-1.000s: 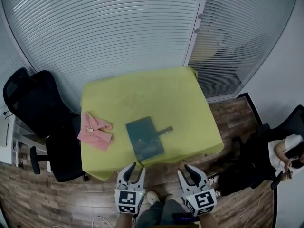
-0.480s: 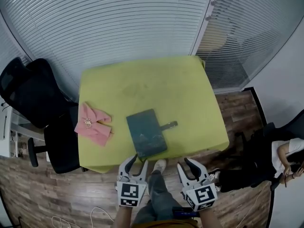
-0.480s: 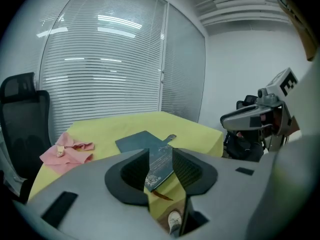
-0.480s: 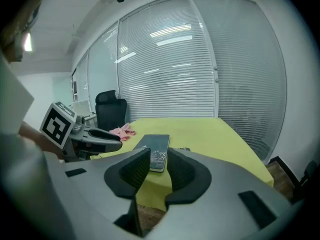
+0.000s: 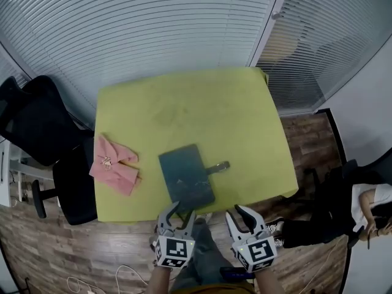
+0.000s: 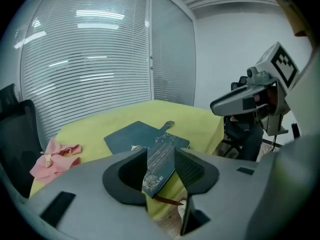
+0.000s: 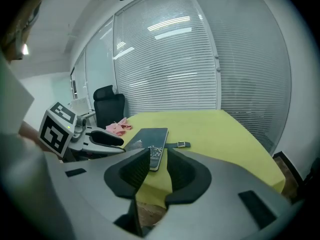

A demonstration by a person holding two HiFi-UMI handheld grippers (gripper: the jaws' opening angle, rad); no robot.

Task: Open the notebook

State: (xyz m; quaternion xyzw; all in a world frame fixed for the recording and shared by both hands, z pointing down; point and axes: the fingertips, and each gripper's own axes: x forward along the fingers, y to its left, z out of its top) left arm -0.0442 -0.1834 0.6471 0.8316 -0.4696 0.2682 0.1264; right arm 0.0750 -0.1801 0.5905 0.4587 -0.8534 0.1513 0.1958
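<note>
A closed dark teal notebook (image 5: 187, 177) lies near the front edge of the yellow-green table (image 5: 202, 103). Its strap with a metal clasp (image 5: 219, 166) sticks out to the right. My left gripper (image 5: 178, 215) hovers just off the table's near edge, in front of the notebook's near corner. Its jaws are opening with nothing between them. In the left gripper view the notebook (image 6: 145, 141) shows beyond the gap of that gripper (image 6: 160, 150). My right gripper (image 5: 240, 215) is open and empty, off the edge to the right. Ahead of it lie the notebook (image 7: 150, 144) and strap (image 7: 182, 144).
A crumpled pink cloth (image 5: 113, 164) rests on the table's left side. Black office chairs (image 5: 37, 127) stand to the left. A seated person (image 5: 373, 207) is at the far right. Slatted blinds on glass walls (image 5: 153, 29) run behind the table.
Both grippers have come lower and nearer to the table's front edge. The left jaws have spread wider. The notebook and cloth have not moved on the table.
</note>
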